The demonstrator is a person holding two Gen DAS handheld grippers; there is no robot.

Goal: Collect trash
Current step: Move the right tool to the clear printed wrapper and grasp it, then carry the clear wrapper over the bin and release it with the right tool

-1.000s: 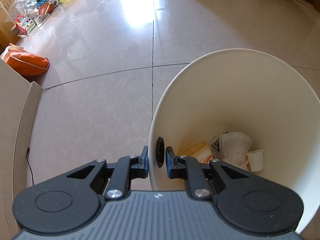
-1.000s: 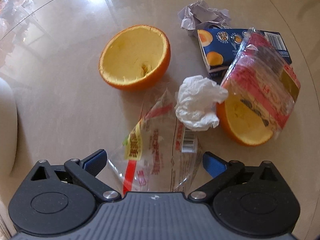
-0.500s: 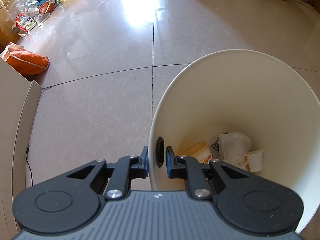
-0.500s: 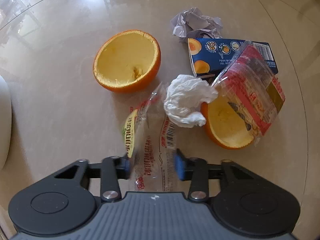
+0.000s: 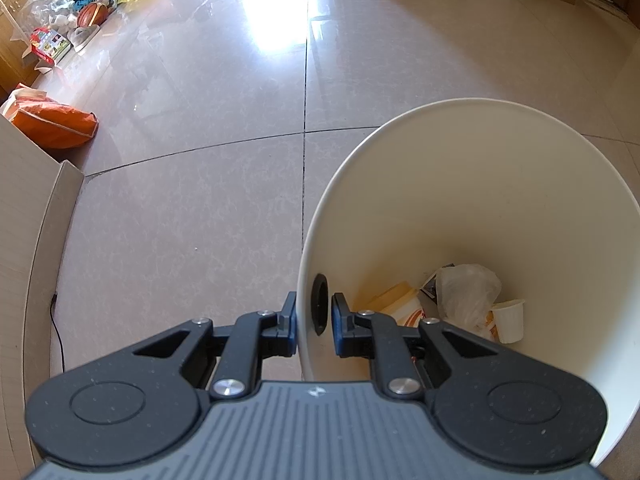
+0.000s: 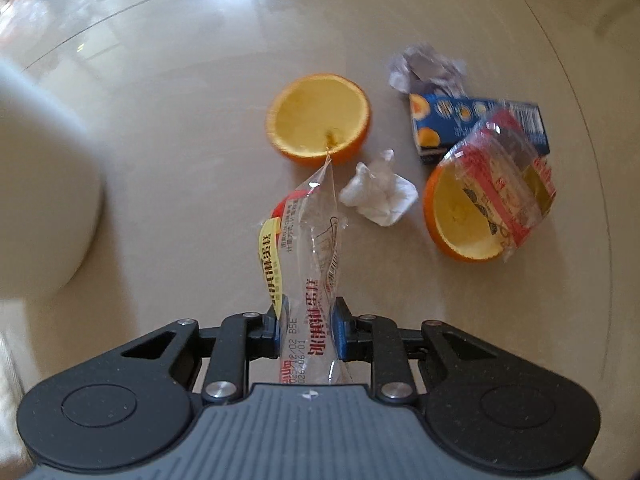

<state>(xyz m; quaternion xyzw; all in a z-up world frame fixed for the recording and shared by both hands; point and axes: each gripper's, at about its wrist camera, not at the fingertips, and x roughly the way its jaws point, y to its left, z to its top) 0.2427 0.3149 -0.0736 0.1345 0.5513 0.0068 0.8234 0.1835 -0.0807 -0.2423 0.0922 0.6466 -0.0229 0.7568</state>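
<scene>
My right gripper [image 6: 306,320] is shut on a clear plastic wrapper [image 6: 310,240] with red and yellow print, which hangs above the floor. Below it lie two hollow orange halves [image 6: 318,118] [image 6: 464,220], a crumpled white tissue [image 6: 378,196], a blue carton [image 6: 476,122], a grey paper ball [image 6: 428,66] and a second clear wrapper [image 6: 508,184] draped over the right-hand orange half. My left gripper [image 5: 314,322] is shut on the rim of the white trash bin [image 5: 500,184], one pad outside, one inside. Trash lies at the bin's bottom [image 5: 468,300].
The bin's white side [image 6: 44,184] shows blurred at the left of the right wrist view. A cardboard panel [image 5: 24,216] and a black cable [image 5: 58,336] stand left of the bin. An orange bag [image 5: 52,124], boxes and clutter line the far walls.
My right gripper's jaws closed on the clear wrapper and lifted it off the floor; the other trash now looks smaller and farther. The left gripper and bin have not moved.
</scene>
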